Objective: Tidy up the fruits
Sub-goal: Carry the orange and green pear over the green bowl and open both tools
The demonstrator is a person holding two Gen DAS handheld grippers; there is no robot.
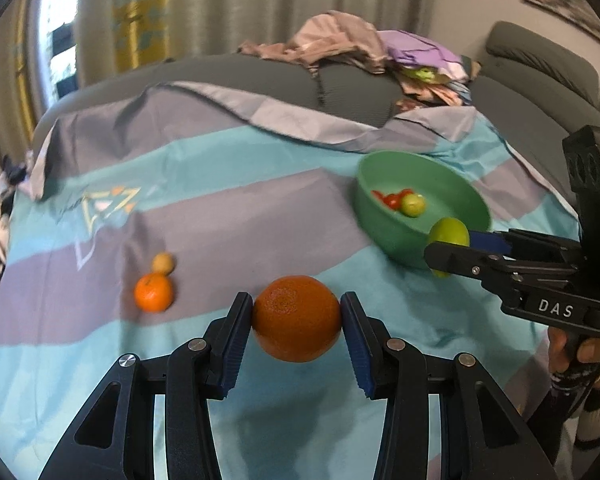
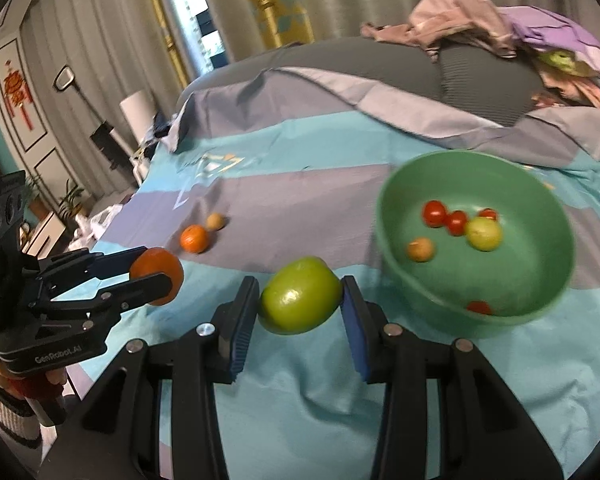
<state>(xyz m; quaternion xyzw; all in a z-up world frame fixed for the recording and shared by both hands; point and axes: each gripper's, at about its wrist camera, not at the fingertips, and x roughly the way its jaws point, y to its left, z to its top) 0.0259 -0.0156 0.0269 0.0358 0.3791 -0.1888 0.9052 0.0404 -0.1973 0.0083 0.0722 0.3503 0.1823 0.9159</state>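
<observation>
Fruit fills both claws at this moment. In the left claw (image 1: 297,320) we hold a large orange (image 1: 297,318), pinched across its widest part by the two blue pads, and it hangs clear of the bedsheet (image 1: 260,216) below. We judge it firm and fairly heavy, with a pebbled skin that gives the pads some bite, so a hold at the equator suits it. The right claw (image 2: 300,300) pinches a green apple (image 2: 300,294) the same way, side to side; its skin looks smooth and glossy, so we think it could slip more readily than the orange, and too hard a squeeze might bruise it.

Ahead and to the right of the right claw sits the green bowl (image 2: 392,248), already holding small red tomatoes (image 2: 435,213), a pale green fruit (image 2: 484,234) and a small tan one (image 2: 420,249). Ahead and to the left of the left claw, a smaller mandarin (image 1: 154,292) and a little yellowish fruit (image 1: 163,263) lie touching on the sheet.

Both claws point forward over the bed, roughly level, the right one near the bowl's rim and the left one well apart from it.
</observation>
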